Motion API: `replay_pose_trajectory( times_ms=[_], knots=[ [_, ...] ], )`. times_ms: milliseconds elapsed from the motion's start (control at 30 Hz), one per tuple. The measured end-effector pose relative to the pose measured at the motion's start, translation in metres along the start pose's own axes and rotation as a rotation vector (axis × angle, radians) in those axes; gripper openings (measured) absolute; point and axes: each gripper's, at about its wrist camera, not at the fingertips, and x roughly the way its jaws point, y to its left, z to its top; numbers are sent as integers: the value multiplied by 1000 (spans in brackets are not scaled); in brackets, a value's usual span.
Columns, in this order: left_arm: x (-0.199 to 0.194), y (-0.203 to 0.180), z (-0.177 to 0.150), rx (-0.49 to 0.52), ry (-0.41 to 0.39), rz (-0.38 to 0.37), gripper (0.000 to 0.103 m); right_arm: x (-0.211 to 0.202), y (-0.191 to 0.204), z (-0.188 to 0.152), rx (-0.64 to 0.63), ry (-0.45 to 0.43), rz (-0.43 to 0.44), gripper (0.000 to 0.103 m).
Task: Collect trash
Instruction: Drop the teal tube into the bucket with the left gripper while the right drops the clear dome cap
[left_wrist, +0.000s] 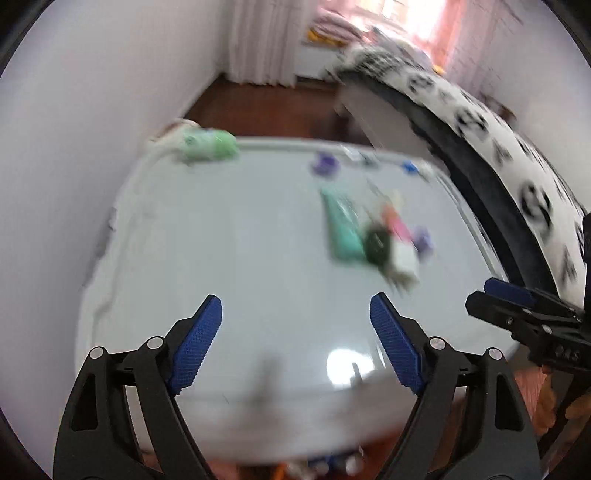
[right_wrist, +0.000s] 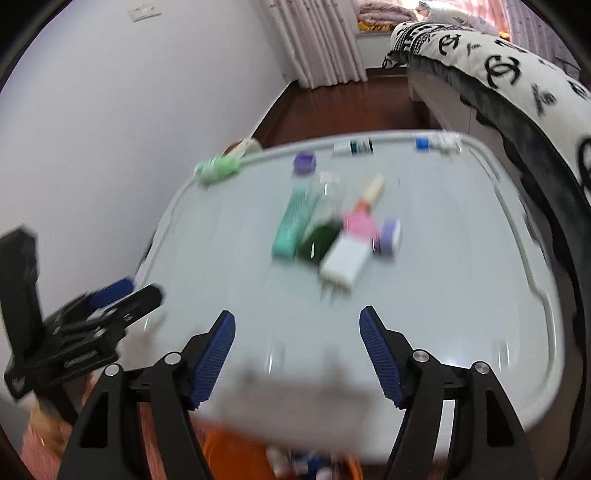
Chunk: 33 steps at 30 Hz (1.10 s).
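A blurred heap of trash lies mid-table: a teal tube (right_wrist: 290, 229) (left_wrist: 341, 230), a dark green bottle (right_wrist: 319, 240) (left_wrist: 376, 243), a pink piece (right_wrist: 360, 223), a white box (right_wrist: 345, 264) (left_wrist: 404, 258) and a purple cap (right_wrist: 388, 236). A green crumpled wrapper (right_wrist: 218, 168) (left_wrist: 208, 146) sits at the far left corner. My left gripper (left_wrist: 295, 299) hangs open over the near table with nothing between its blue pads, and it also shows as the left gripper (right_wrist: 122, 291) at the left edge of the right wrist view. My right gripper (right_wrist: 297, 314) is open and holds nothing.
The pale table (right_wrist: 480, 295) has a raised rim. Another purple cap (right_wrist: 304, 162) and small tubes (right_wrist: 352, 147) lie along its far edge. An orange bin (right_wrist: 236, 454) with several small items sits below the near edge. A white wall stands left, a patterned bed cover (right_wrist: 517, 74) right.
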Motion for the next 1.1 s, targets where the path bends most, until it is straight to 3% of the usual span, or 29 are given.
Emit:
replay_pose_trajectory(
  times_ms=[167, 300, 400, 467, 500, 600, 733, 800, 933, 1100],
  knots=[
    [8, 28, 11, -65, -51, 55, 81, 65, -6, 61, 64, 34, 12, 69],
    [11, 50, 4, -93, -43, 39, 81, 118, -27, 87, 195, 107, -2, 68],
    [11, 64, 3, -143, -43, 22, 81, 141, -38, 100, 280, 111, 0, 64],
    [11, 72, 3, -182, -38, -11, 81, 153, -39, 105, 293, 136, -16, 48],
    [11, 75, 3, -196, -33, -23, 81, 156, -39, 107, 298, 136, -23, 47],
    [17, 78, 1, -209, -6, -37, 81, 150, -33, 108, 261, 118, -20, 47],
    [24, 74, -3, -196, 22, -28, 81, 106, -28, 99, 217, 37, 33, 47],
    [29, 69, -6, -169, 37, -19, 81, 77, -31, 86, 205, 0, 80, 47],
    [38, 51, -11, -101, 56, -33, 81, 23, -45, 48, 141, -62, 85, 47],
    [67, 6, 14, -35, 65, -45, 81, -9, -76, 19, 213, -157, 139, 47]
  ],
)
